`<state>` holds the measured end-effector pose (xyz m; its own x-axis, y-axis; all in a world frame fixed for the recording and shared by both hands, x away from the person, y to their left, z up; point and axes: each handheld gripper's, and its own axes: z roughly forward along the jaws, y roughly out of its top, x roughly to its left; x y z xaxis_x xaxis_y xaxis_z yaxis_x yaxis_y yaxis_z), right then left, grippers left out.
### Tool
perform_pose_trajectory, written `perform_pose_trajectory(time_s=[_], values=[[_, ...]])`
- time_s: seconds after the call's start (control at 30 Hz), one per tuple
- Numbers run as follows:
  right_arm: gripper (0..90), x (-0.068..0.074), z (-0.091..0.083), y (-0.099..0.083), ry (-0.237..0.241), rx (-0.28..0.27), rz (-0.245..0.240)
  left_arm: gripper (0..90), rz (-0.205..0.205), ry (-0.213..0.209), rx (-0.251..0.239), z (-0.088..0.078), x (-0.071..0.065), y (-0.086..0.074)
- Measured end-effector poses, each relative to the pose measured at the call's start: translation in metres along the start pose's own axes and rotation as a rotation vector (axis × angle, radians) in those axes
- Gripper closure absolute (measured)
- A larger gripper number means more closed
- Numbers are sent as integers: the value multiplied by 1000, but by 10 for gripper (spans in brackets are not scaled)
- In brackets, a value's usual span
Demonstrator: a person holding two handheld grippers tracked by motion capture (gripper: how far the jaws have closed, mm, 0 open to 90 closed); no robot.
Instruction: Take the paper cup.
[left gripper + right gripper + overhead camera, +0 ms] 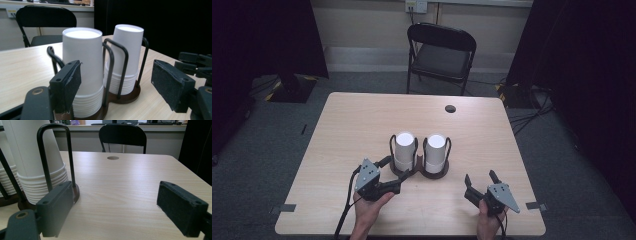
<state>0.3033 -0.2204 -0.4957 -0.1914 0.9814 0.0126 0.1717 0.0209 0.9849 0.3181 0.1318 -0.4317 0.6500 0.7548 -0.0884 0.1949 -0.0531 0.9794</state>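
Left gripper (399, 186) fingers (65, 86) parted around left cup stack (404, 151) in holder (436, 173) on counter (352, 125), apparently not pressing yet; right gripper (482, 183) released, idle. Risk: off-centre squeeze crushing cup or snagging holder wire.

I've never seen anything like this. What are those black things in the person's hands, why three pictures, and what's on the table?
A person holds black two-jaw tongs, one in each hand: the left tongs and the right tongs. One picture looks down from above the pale wooden table; the other two come from cameras riding on each set of tongs. On the table stands a dark wire holder with two stacks of white paper cups, the left stack and the right stack. Both tongs are open and hold nothing; the left points at the nearer stack.
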Motion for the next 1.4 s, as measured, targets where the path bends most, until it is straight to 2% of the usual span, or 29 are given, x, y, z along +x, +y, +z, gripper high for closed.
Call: perform_pose_trajectory(time_s=[0.3, 0.37, 0.53, 0.77, 0.8, 1.0, 1.07, 1.17, 1.23, 1.4], values=[[132, 0, 0, 0, -1, -4, -1, 276, 21, -35, -3, 8, -5, 10], [132, 0, 0, 0, 0, -4, -3, 274, 36, -53, 10, 11, -5, 14], [132, 0, 0, 0, -1, -3, 0, 272, 57, -60, 2, 13, -8, 20], [133, 0, 0, 0, 0, -2, 0, 266, 60, -82, 2, 19, -11, 29], [133, 0, 0, 0, 0, -2, 0, 266, 53, -100, 5, 21, -12, 31], [133, 0, 0, 0, 2, -1, 2, 275, 57, -107, 1, 27, -14, 38], [133, 0, 0, 0, 0, -1, 0, 292, 75, -119, 2, 31, -15, 43], [134, 0, 0, 0, 1, -2, -1, 307, 69, -144, -7, 37, -14, 48], [134, 0, 0, 0, 3, -1, 1, 305, 84, -141, 2, 42, -14, 50], [134, 0, 0, 0, 3, -3, 3, 289, 88, -149, 27, 55, -14, 53]])
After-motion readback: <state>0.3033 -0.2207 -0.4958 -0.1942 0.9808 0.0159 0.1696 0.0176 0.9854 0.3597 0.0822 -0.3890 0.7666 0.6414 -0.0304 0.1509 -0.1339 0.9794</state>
